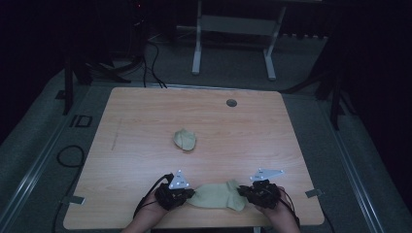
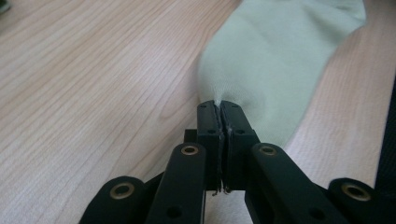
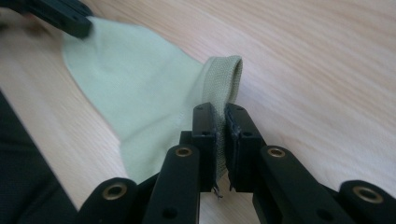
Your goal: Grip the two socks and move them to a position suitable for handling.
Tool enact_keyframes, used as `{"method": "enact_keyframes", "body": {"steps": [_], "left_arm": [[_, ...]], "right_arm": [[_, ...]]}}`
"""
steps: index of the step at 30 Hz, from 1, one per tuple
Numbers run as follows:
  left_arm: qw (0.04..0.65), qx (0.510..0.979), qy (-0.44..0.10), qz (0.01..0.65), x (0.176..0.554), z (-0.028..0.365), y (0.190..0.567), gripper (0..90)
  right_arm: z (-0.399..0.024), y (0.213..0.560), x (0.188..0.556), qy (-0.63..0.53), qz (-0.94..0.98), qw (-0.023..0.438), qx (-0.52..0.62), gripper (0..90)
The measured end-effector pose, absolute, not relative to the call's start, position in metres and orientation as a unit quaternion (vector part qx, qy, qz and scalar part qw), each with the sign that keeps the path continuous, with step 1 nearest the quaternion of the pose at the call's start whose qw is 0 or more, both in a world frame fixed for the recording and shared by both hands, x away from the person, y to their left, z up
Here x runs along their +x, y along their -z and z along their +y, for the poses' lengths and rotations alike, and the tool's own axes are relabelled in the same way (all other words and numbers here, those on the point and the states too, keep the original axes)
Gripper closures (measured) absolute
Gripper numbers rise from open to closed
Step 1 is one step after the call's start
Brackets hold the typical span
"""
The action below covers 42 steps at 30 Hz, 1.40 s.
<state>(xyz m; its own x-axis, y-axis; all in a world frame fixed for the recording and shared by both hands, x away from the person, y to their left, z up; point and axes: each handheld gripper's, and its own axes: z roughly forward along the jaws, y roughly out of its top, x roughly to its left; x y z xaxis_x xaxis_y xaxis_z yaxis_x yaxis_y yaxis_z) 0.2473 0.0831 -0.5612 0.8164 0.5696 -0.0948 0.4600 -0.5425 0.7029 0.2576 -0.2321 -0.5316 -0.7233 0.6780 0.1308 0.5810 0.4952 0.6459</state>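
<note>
At the near edge of the bench point(image 1: 145, 116), a pale green sock point(image 1: 217, 195) lies flat, stretched between both claws. The left claw point(image 1: 188, 194) pinches its toe end; the right claw point(image 1: 243, 190) pinches the ribbed cuff. Beyond the sock, mid-bench, sits a balled sock point(image 1: 185, 140), apparently finished; this one looks only gripped, not yet rolled.

The sock point(image 2: 275, 60) is thin, pale green cloth, matt and smooth, with a coarser ribbed knit at its cuff point(image 3: 224, 81). The table point(image 1: 145, 126) is light wood-grain, faintly sheened, probably laminate. Gripper jaws look like matt black plastic with brassy metal rivets. At twelve o'clock from the sock, a crumpled ball point(image 1: 185, 140) seems the same cloth.
</note>
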Motion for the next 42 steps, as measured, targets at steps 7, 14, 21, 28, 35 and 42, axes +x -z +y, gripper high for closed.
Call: {"method": "enact_keyframes", "body": {"steps": [7,14,21,28,35,42], "left_arm": [[0.403,0.861,-0.054,0.306,0.247,0.086,0.556,73.0],[0.41,0.863,-0.055,0.289,0.235,0.077,0.549,81.7],[0.383,0.876,-0.036,0.292,0.239,0.07,0.567,84.1],[0.381,0.876,-0.045,0.29,0.239,0.071,0.567,84.1],[0.392,0.874,-0.033,0.287,0.24,0.069,0.568,82.2],[0.408,0.867,-0.025,0.283,0.24,0.068,0.566,76.0]], "right_arm": [[-0.244,0.539,0.257,-0.334,0.861,0.081,0.375,66.8],[-0.236,0.536,0.247,-0.364,0.852,0.077,0.368,72.8],[-0.227,0.554,0.244,-0.328,0.881,0.081,0.332,69.1],[-0.235,0.553,0.245,-0.318,0.897,0.088,0.293,66.3],[-0.243,0.554,0.257,-0.333,0.89,0.072,0.303,66.3],[-0.242,0.553,0.255,-0.335,0.889,0.067,0.304,60.7]]}}
